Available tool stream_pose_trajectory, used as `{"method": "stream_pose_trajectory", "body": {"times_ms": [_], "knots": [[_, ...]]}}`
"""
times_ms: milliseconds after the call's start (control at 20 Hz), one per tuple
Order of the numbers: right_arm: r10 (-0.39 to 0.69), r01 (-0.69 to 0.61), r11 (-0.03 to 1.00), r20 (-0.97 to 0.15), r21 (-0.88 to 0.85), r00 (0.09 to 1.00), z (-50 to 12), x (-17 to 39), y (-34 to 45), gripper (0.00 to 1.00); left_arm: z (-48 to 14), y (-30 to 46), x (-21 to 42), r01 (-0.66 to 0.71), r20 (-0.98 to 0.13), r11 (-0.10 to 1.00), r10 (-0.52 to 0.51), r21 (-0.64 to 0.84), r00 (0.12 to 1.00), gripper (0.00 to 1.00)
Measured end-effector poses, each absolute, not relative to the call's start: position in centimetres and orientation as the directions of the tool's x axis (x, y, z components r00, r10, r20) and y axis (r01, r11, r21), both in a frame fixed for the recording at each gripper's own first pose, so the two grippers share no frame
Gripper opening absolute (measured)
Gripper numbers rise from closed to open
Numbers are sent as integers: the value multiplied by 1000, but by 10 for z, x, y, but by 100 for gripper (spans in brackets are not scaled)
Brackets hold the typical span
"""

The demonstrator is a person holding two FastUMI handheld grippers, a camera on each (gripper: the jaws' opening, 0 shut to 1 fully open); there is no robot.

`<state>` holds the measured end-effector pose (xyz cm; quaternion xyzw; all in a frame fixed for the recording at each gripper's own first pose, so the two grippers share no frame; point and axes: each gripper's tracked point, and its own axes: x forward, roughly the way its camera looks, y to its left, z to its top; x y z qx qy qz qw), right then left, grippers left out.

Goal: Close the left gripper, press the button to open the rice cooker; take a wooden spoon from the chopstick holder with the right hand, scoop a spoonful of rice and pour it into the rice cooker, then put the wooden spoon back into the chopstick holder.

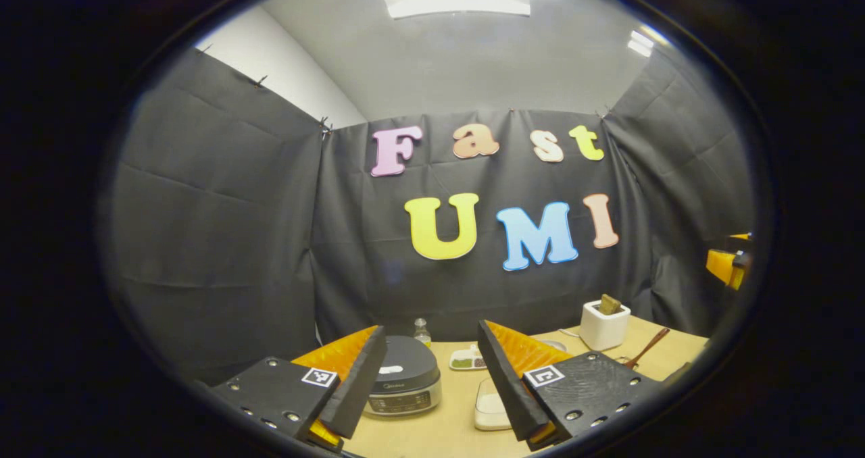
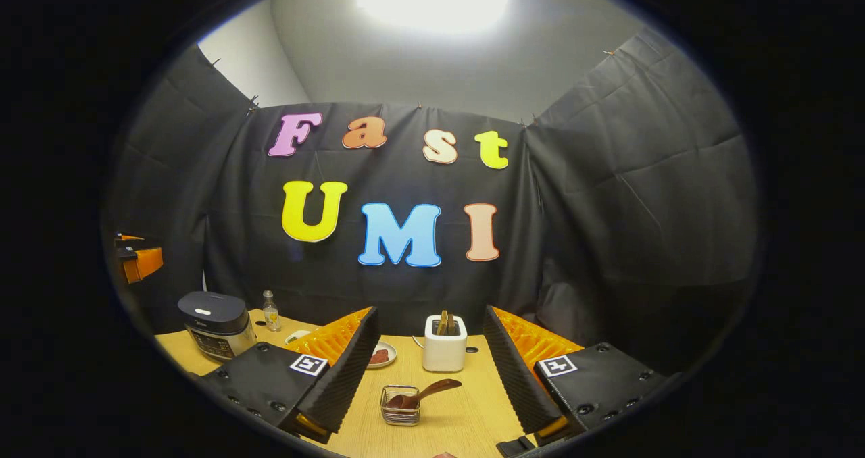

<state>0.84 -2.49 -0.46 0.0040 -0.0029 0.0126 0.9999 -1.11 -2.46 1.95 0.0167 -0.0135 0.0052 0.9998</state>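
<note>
The rice cooker point(image 1: 404, 377) stands with its lid down, dark on top with a silver front panel, framed between the fingers of my left gripper point(image 1: 430, 329), which is open and holds nothing. A clear tub of white rice point(image 1: 490, 407) sits just right of the cooker. My right gripper point(image 2: 430, 311) is open and empty above the table. Ahead of it, a wooden spoon point(image 2: 427, 393) rests with its bowl in a small wire holder point(image 2: 399, 414). In the left gripper view the wooden spoon point(image 1: 649, 348) lies at the right. The cooker point(image 2: 215, 324) stands far left in the right gripper view.
A white box holder point(image 2: 444, 344) with brown pieces stands behind the wire holder. A small bottle point(image 2: 270, 311) and a plate with a red piece point(image 2: 380, 357) sit at the back of the wooden table point(image 2: 466, 417). A little dish of green bits point(image 1: 467, 359) lies behind the rice tub.
</note>
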Motion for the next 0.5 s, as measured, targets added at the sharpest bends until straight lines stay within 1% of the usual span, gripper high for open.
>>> {"method": "stream_pose_trajectory", "body": {"times_ms": [400,500], "knots": [[65,-65,998,5,16,998,-14,16,-44,97,24,-42,-6,-22,18,999,21,34,1000,83],[82,-82,996,-3,29,997,-18,19,-48,97,24,-41,-5,-37,18,999,37,34,999,67]]}}
